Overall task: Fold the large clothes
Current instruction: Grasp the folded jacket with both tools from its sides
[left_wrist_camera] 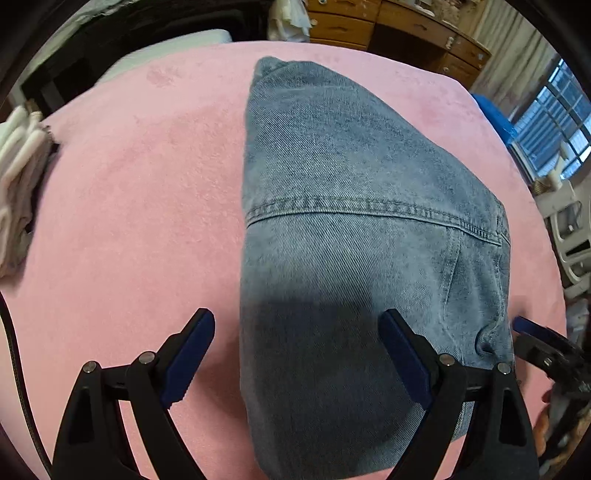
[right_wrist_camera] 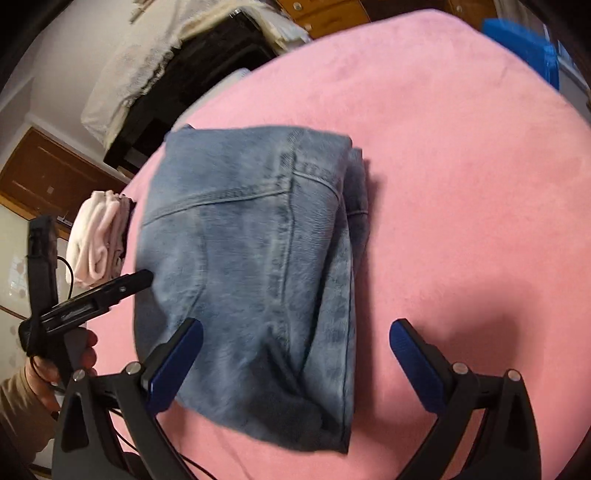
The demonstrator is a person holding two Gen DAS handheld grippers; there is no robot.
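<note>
A pair of blue jeans [left_wrist_camera: 351, 229] lies folded into a compact stack on the pink blanket [left_wrist_camera: 129, 221]; it also shows in the right wrist view [right_wrist_camera: 251, 266]. My left gripper [left_wrist_camera: 297, 354] is open and empty, its jaws spread over the near left edge of the jeans. My right gripper [right_wrist_camera: 295, 363] is open and empty, hovering over the near right end of the stack. The right gripper's finger [left_wrist_camera: 535, 332] shows at the right edge of the left view. The left gripper [right_wrist_camera: 110, 291] shows at the left in the right wrist view.
A folded pile of white and pale pink clothes [right_wrist_camera: 98, 236] sits at the blanket's left edge, also in the left wrist view [left_wrist_camera: 18, 184]. A wooden dresser [left_wrist_camera: 399, 29] stands beyond the bed. A blue bin [right_wrist_camera: 517, 40] is at the far right.
</note>
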